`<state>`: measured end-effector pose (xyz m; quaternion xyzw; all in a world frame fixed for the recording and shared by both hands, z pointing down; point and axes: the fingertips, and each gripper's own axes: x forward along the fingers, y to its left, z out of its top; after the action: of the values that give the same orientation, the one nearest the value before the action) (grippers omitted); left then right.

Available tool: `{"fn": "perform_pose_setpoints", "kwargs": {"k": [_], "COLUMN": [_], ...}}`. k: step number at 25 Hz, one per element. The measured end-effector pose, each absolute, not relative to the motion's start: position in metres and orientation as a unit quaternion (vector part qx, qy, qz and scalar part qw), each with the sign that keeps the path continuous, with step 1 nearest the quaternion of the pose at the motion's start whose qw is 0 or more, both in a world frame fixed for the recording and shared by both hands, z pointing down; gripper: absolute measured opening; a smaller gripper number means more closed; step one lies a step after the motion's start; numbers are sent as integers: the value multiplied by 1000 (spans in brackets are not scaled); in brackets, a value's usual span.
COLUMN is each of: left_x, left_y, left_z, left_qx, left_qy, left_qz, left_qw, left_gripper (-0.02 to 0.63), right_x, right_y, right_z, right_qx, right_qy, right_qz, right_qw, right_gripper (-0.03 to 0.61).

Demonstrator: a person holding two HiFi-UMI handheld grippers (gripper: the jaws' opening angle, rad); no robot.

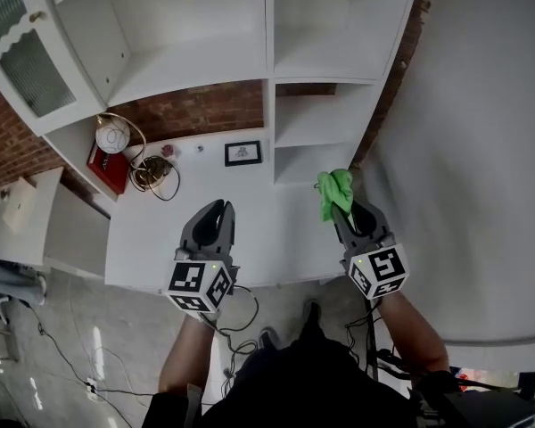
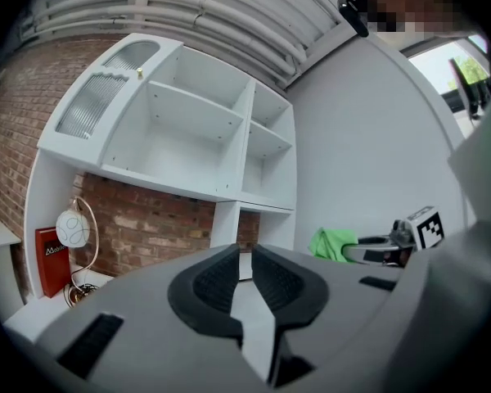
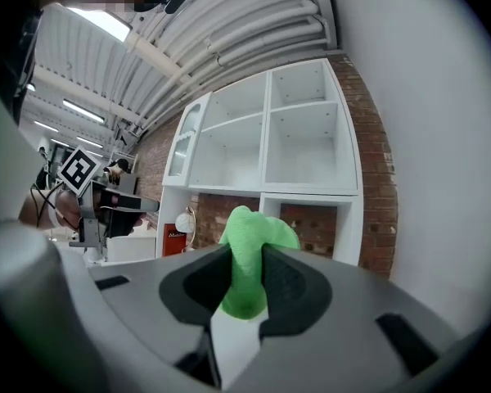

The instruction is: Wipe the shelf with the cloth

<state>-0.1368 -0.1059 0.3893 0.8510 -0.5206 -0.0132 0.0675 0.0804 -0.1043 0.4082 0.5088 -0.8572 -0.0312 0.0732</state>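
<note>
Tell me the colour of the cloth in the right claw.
Bright green. The cloth shows best in the right gripper view.

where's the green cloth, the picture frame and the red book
green cloth [image 1: 335,188], head view, middle of the bunched fabric
picture frame [image 1: 242,152], head view, centre of the picture
red book [image 1: 109,175], head view, on its cover

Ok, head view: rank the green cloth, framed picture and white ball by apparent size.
Largest: green cloth, though it is nearest the camera.
Then: white ball and framed picture, too alike to rank.
</note>
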Motion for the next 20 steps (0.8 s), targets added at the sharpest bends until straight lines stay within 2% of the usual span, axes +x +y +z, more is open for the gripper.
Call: {"fn": "perform_pose_setpoints", "kwargs": {"k": [12,20], "left_x": [-81,-101], "left_y": [-164,-190], "left_z": [394,411], "left_qx": [819,820], "left_qy": [-570,-567], "left_qz": [11,20], "left_qw": [65,82], "left_gripper": [46,46], "right_x": [107,88], "right_y": [-215,-272], "right_z": [428,443], "right_qx": [448,462], "right_qy": [-892,-886], "right_qz": [-21,9], "right_qw": [58,52], "right_gripper": [94,94]}}
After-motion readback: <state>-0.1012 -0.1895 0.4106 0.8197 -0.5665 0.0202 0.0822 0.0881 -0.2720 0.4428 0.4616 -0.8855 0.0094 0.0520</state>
